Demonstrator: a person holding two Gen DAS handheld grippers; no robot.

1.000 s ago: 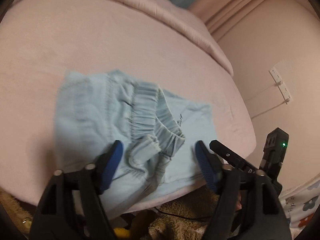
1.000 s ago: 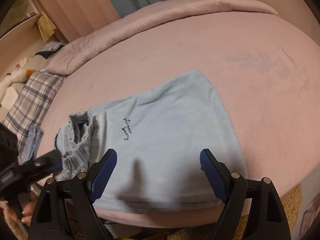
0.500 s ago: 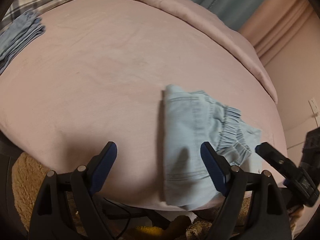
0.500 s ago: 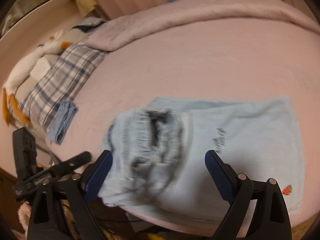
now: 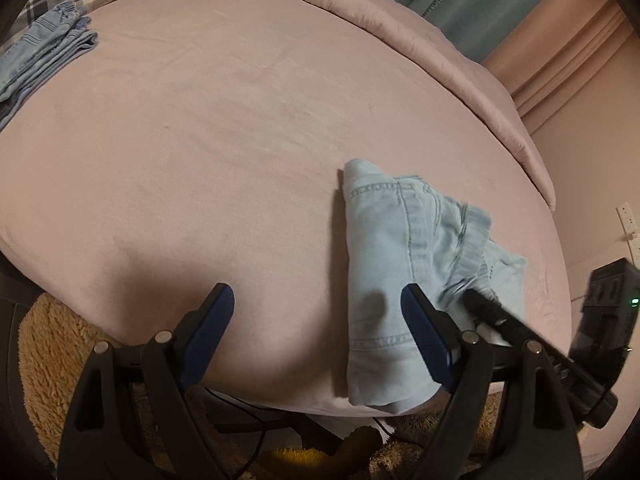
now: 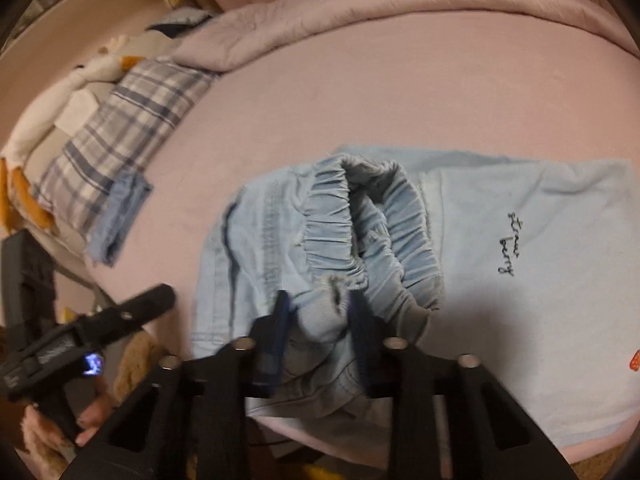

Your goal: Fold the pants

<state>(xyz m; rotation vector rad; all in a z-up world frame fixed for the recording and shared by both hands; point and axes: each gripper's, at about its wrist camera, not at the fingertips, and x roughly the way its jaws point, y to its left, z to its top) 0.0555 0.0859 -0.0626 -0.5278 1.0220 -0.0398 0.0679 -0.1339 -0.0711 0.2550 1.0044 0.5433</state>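
Light blue denim pants [image 6: 260, 248] with a gathered elastic waistband [image 6: 332, 232] lie crumpled near the bed's front edge. They rest partly on a pale blue garment [image 6: 540, 248] with dark script lettering. My right gripper [image 6: 320, 316] is closing, and its blue pads pinch a bunch of pants fabric just below the waistband. In the left wrist view the pants [image 5: 384, 264] lie to the right. My left gripper [image 5: 316, 300] stands open over bare pink sheet, its right finger at the pants' edge, nothing between its pads. The right gripper's finger [image 5: 484, 312] reaches onto the pants there.
The pink bed [image 5: 200, 140] has a rolled quilt [image 5: 400, 16] along its far side. A plaid pillow [image 6: 120, 136], folded denim [image 5: 44, 56] and a plush goose [image 6: 44, 120] sit at the left end. A tan fluffy rug [image 5: 48, 360] and cables lie below the front edge.
The right gripper's jaws went from wide apart to narrow, pinching pants fabric by the waistband. The left gripper swung left off the pants to bare sheet, then held still.
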